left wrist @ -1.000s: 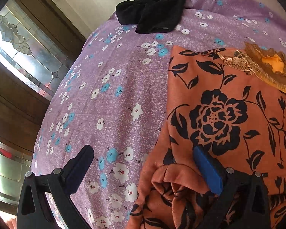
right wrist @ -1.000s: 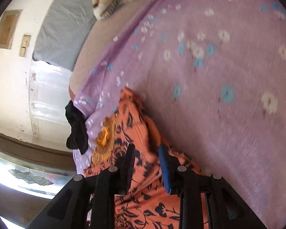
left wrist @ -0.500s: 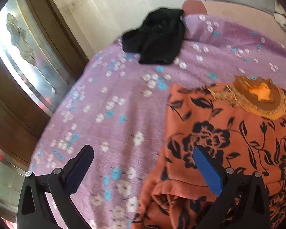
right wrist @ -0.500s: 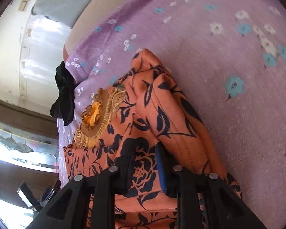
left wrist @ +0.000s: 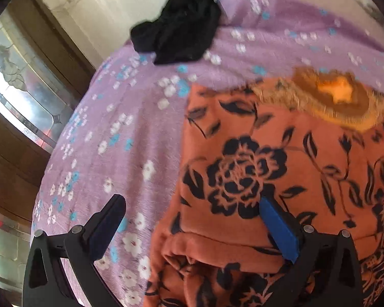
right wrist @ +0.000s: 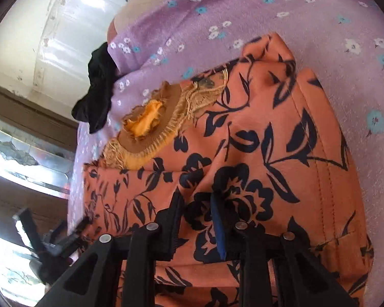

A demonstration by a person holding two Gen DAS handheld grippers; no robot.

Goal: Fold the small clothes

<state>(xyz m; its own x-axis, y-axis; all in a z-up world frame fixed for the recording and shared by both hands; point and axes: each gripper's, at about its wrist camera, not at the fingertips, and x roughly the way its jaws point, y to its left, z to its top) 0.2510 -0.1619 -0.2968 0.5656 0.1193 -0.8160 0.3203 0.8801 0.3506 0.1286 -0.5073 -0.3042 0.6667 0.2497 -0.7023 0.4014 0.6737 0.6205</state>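
The orange top (right wrist: 243,133) lies on the purple sheet (left wrist: 115,133). One side looks folded over the middle, so the fold seems partly done. More folds are likely left. The right gripper (right wrist: 195,204) has its jaws close together and opening. A bit of the top sits between them, but whether they pinch it cannot be told. The left gripper (left wrist: 192,209) is wide apart at the near left edge of the top, holding nothing. A black cloth (left wrist: 179,28) waits far off, not folded.
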